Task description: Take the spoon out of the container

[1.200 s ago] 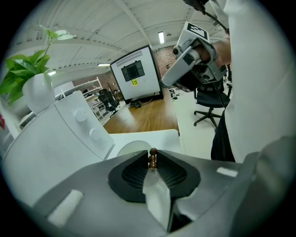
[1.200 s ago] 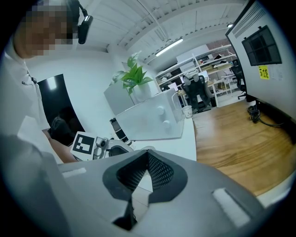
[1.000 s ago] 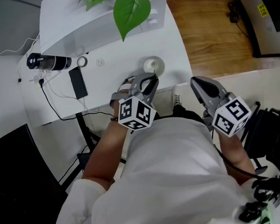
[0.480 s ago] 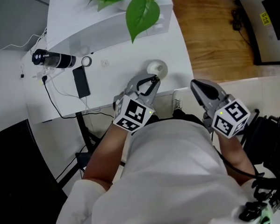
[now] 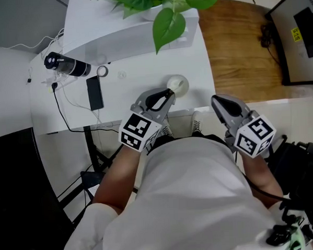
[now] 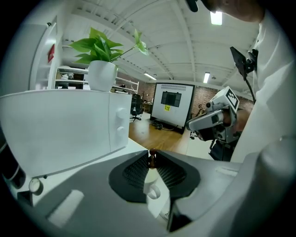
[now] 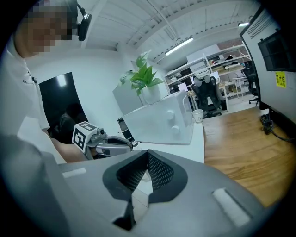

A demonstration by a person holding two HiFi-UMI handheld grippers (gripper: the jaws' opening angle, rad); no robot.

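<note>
Small dark-brown spoon (image 6: 151, 160), knobbed end showing, pinched between left tool (image 5: 163, 98) tips

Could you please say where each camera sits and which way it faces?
Head view: on the person's head, looking down at the table; shirt, forearms, left hand-held gripper and right hand-held gripper show.
Left gripper view: on the left hand-held gripper, looking along jaws gripping the spoon toward a monitor; shirt at right.
Right gripper view: on the right hand-held gripper, looking along closed, empty jaws toward a plant; shirt at left.
Shared: both gripper views show the white box and the opposite gripper.
</note>
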